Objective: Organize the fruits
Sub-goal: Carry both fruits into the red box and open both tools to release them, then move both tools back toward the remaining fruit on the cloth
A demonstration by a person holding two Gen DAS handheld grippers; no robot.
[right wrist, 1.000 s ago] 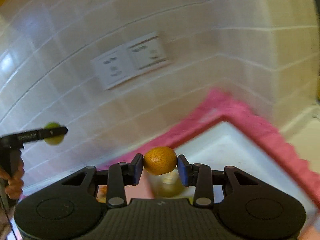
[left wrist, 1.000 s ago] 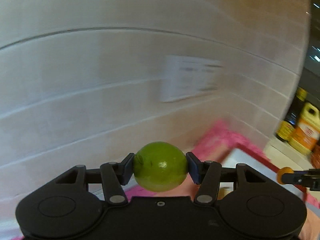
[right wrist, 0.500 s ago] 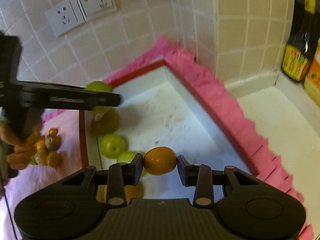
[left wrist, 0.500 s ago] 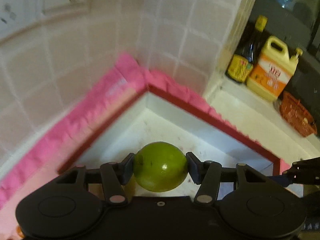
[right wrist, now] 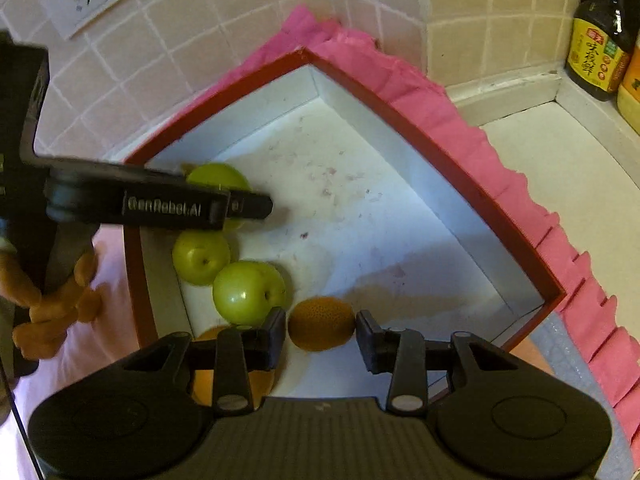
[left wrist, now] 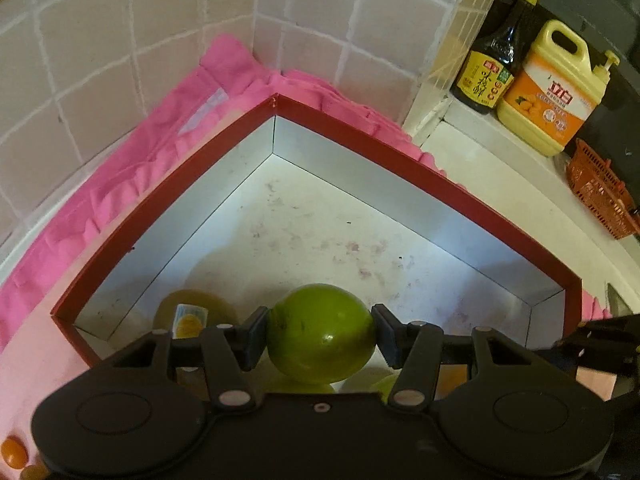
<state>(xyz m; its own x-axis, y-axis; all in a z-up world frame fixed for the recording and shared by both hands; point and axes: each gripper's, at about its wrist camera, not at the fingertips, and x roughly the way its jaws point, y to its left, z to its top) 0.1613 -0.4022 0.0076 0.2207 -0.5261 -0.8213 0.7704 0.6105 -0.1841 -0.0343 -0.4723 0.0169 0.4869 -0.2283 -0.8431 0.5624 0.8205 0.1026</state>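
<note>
My left gripper (left wrist: 320, 336) is shut on a green round fruit (left wrist: 320, 330), held over the near part of a red-rimmed white box (left wrist: 400, 162). A brownish fruit with a sticker (left wrist: 192, 314) lies in the box just left of it. My right gripper (right wrist: 321, 332) hangs low over the same box (right wrist: 440, 152); its jaws are opening, and a small orange (right wrist: 322, 322) sits between them with thin gaps at both pads. Two green fruits (right wrist: 200, 258) (right wrist: 248, 292) lie in the box to the left. The left gripper (right wrist: 244, 206) shows there from the side.
A pink cloth (left wrist: 120, 184) lies under the box against the tiled corner. A soy sauce bottle (left wrist: 496, 56), a yellow jug (left wrist: 548, 92) and an orange basket (left wrist: 600, 192) stand at the right. Small orange fruits (left wrist: 14, 452) lie outside the box. A gloved hand (right wrist: 48, 300) holds the left gripper.
Both grippers tipped down from facing the wall to hanging over the box. The right jaws have parted from the small orange. The left gripper kept its hold on the green fruit.
</note>
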